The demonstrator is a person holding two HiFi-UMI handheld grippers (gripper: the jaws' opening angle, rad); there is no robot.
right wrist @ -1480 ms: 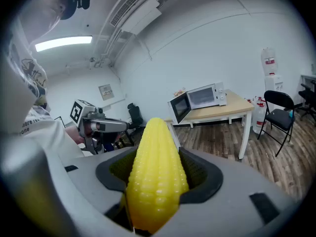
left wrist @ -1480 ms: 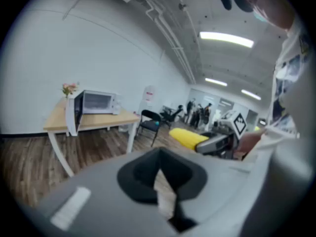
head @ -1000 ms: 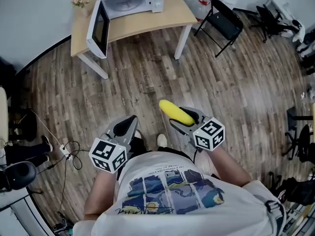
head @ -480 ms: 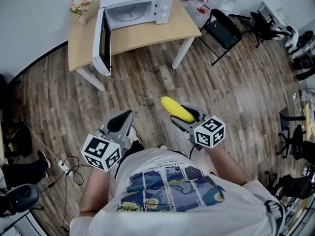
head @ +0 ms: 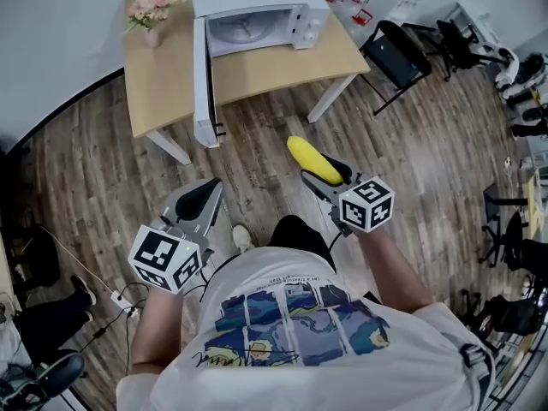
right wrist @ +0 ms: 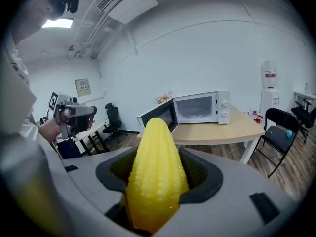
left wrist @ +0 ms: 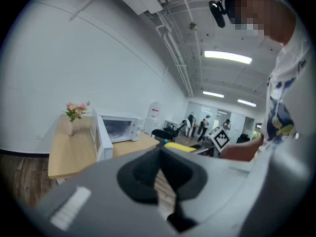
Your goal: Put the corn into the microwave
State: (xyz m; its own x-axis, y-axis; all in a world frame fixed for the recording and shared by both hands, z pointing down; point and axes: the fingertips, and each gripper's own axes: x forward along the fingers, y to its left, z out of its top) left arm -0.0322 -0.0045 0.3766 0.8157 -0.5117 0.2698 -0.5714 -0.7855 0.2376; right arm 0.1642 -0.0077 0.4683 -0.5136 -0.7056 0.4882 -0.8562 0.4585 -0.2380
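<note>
From the head view, the microwave stands along the far edge of the table. Its door is swung open and juts past the near edge. Flowers sit at the far left corner, and a black chair stands near the table's right end. The right gripper carries the corn in the air above the wooden floor. The corn is on the person's side of the table's near edge and apart from it, with its tip pointing toward the microwave. The left gripper hangs beside it over the floor.

In the left gripper view, the jaws meet at their tips with nothing between them. The table and the open microwave lie beyond.

In the right gripper view, the jaws are clamped on the corn's lower half. The cob stands upright between the pads, its tip in line with the open microwave door.
</note>
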